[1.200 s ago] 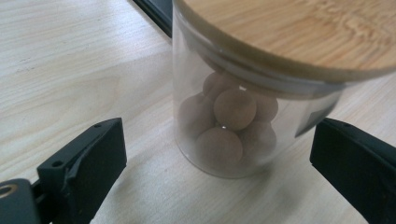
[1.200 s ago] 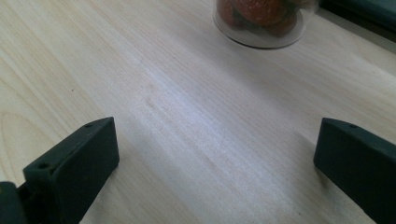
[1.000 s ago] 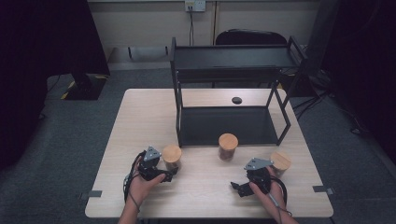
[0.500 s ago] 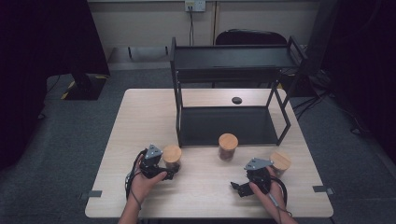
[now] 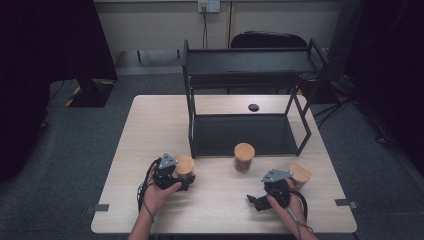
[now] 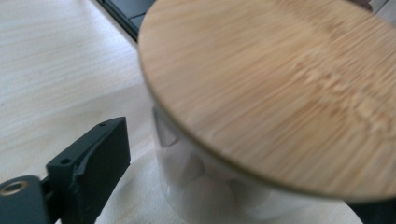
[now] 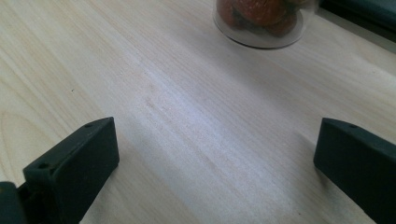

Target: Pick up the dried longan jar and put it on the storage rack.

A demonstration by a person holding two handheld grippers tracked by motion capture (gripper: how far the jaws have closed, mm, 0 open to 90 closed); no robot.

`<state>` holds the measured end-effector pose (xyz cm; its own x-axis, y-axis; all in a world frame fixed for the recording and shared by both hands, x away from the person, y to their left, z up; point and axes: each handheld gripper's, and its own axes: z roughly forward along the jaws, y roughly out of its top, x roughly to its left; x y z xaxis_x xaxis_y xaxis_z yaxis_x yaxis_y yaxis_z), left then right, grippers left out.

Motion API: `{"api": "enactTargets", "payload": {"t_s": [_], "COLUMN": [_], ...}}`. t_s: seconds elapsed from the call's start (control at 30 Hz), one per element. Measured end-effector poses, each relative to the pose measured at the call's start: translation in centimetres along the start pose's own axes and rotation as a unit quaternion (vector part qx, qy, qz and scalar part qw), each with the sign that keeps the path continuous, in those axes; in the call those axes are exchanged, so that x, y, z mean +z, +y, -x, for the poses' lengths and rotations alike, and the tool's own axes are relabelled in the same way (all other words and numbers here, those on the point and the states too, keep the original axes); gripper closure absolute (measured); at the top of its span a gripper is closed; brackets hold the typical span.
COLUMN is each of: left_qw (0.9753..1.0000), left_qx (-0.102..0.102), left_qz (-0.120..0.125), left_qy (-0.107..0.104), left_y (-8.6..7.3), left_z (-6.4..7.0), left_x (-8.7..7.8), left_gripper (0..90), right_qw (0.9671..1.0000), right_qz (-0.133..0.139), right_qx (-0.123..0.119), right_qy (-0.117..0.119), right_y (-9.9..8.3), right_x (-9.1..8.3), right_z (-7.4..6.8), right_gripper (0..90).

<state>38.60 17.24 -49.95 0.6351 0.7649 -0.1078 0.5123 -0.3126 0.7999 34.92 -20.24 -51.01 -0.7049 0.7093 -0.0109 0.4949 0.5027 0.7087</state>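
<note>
Three glass jars with bamboo lids stand on the wooden table [image 5: 150, 125]. My left gripper [image 5: 180, 178] is open at the front left with the left jar [image 5: 184, 165] between its jaws. In the left gripper view that jar [image 6: 280, 93] looms close, with pale contents, and a small gap shows between the glass and the left jaw. The left gripper [image 6: 243, 186] reaches around its base. My right gripper [image 5: 253, 200] is open over bare wood at the front right. In the right gripper view the gripper [image 7: 219, 144] points toward the middle jar [image 7: 259, 18], which holds reddish-brown pieces.
A black two-level rack [image 5: 245, 67] stands at the back middle of the table, the middle jar [image 5: 244, 156] just in front of it. The third jar [image 5: 300, 173] stands right of my right hand. A small black disc [image 5: 253, 107] lies behind the rack. A chair [image 5: 270, 40] stands beyond.
My left gripper has edged forward and right, bringing its jaws around the left jar. The right gripper has stayed in place.
</note>
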Motion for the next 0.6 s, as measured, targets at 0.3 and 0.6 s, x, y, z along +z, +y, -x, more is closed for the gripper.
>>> {"api": "enactTargets", "payload": {"t_s": [0.3, 0.6], "left_qw": [0.9999, 0.9996], "left_qx": [0.007, 0.01], "left_qz": [0.016, 0.027], "left_qy": [0.0, -0.002], "left_y": [0.36, 0.56], "left_z": [0.13, 0.31], "left_x": [0.2, 0.53], "left_gripper": [12.4, 17.9], "right_qw": [1.0, 1.0], "right_qz": [0.0, 0.0], "right_qx": [0.0, 0.0], "right_qy": [0.0, 0.0], "right_y": [0.0, 0.0], "right_x": [0.0, 0.0], "right_z": [0.0, 0.0], "right_gripper": [0.0, 0.0]}}
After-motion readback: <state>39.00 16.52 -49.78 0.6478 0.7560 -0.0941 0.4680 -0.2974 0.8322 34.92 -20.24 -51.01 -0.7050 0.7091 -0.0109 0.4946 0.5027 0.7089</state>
